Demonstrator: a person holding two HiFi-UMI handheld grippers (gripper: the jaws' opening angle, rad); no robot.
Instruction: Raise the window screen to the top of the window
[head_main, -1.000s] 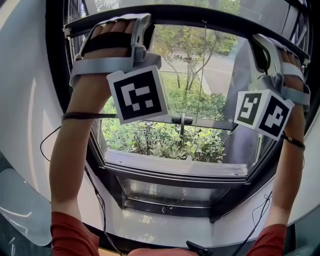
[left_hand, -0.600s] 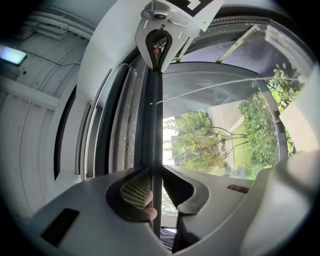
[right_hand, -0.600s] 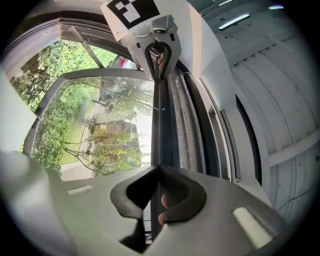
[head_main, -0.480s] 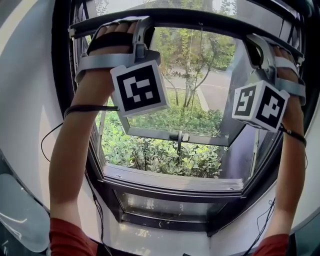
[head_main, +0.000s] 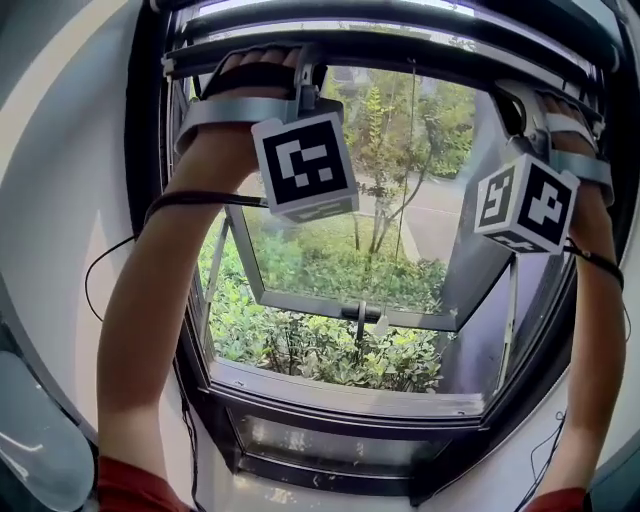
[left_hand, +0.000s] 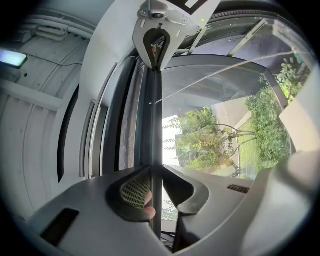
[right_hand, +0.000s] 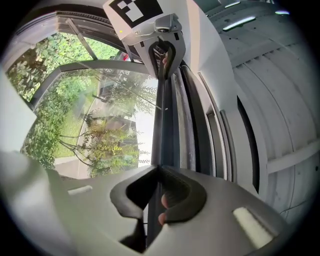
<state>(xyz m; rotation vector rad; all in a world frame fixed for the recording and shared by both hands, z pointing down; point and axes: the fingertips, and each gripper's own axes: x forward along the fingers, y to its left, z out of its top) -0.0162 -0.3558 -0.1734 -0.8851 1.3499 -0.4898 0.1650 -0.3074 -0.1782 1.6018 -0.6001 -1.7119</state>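
Screen: window screen's thin dark bottom rail (head_main: 420, 55) lies horiz., close under top of black window frame (head_main: 150, 230).
L tool: grey left gripper (left_hand: 156, 172), jaws narrow, pinched on rail nr its left end.
R tool: grey right gripper (right_hand: 157, 172), jaws narrow, clamped on same rail nr right end.
Arms: both up overhead, well apart.
Beyond: glass sash (head_main: 350, 280) tilted outward; green shrubs (head_main: 320, 345) below it.
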